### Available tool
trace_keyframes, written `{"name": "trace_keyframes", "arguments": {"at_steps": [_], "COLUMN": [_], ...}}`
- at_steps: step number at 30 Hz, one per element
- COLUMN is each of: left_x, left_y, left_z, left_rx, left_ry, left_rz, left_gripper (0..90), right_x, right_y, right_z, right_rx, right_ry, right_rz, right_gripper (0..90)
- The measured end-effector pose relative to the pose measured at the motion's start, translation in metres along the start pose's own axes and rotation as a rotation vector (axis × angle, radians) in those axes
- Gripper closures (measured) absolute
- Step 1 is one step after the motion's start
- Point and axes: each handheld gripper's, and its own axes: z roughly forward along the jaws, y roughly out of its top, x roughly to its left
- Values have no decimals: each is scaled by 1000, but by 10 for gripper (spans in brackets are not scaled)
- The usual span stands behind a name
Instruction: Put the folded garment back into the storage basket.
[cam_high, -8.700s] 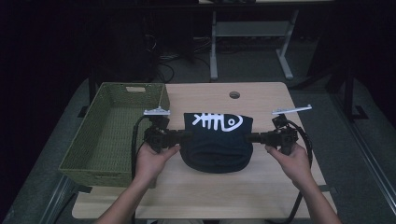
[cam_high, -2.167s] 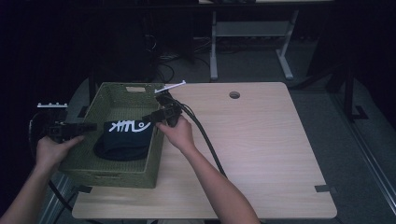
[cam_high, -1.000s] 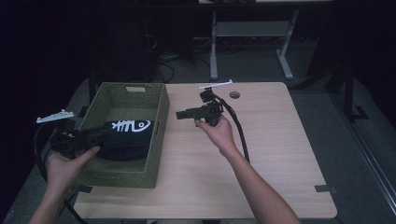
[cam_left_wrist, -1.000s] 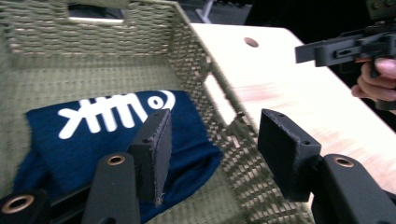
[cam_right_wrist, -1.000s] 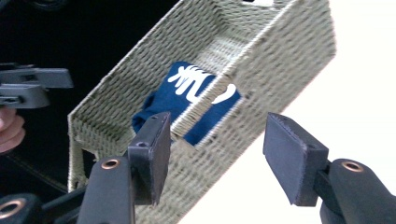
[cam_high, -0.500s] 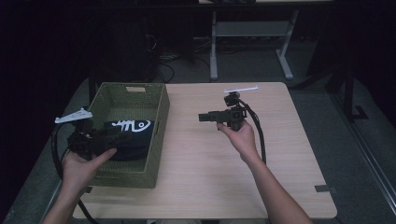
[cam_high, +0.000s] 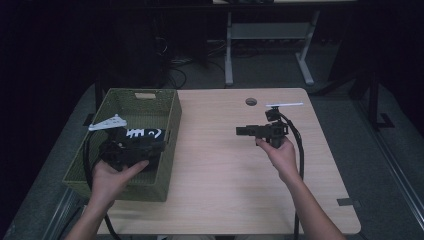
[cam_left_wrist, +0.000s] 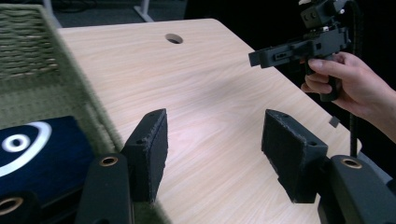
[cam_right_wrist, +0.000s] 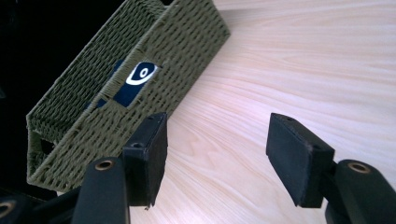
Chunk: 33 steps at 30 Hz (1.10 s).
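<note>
A green woven basket (cam_high: 171, 122) stands at the table's left end. Inside it lies a dark navy cloth (cam_high: 145, 133) with a white fish-bone print, loose from both grippers. My left gripper (cam_high: 157, 147) hovers over the basket's near right corner, pointing right. Its jaws have just been opening and hold nothing (cam_left_wrist: 215, 144), with the cloth (cam_left_wrist: 42, 149) below to the left. My right gripper (cam_high: 241, 131) hangs over the table's right half, pointing left at the basket (cam_right_wrist: 154, 56). It is open and empty (cam_right_wrist: 219, 149). The cloth (cam_right_wrist: 140, 74) shows through the basket's handle slot.
The light wooden table (cam_high: 225, 175) has a round cable hole (cam_high: 251, 101) near its far edge. A black cable (cam_high: 300, 150) trails from the right gripper along the forearm. A metal desk frame (cam_high: 270, 35) stands on the floor beyond the table.
The right gripper has moved right, away from the basket and out over the table. The left gripper has moved right from the basket's left side to above its near right corner.
</note>
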Motion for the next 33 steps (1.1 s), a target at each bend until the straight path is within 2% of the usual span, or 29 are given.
{"name": "trace_keyframes", "arguments": {"at_steps": [6, 13, 25, 29, 33], "left_x": [-10, -19, -42, -47, -50], "left_y": [-2, -8, -16, -18, -22], "left_z": [14, 37, 83, 96, 110], "left_rx": [11, 37, 83, 88, 82], "left_ry": [-30, -60, -124, -128, -140], "left_rz": [7, 2, 10, 14, 1], "left_gripper": [403, 391, 365, 361, 352], "right_x": [-13, -26, -49, -54, -60], "right_y": [-10, -21, -46, -51, -58], "right_z": [-17, -28, -51, -58, -63], "right_rx": [-21, -25, -30, -38, -42], "right_ry": [-25, -40, -70, -75, -83], "right_rz": [26, 39, 90, 95, 106], "right_gripper": [376, 366, 351, 353, 348]}}
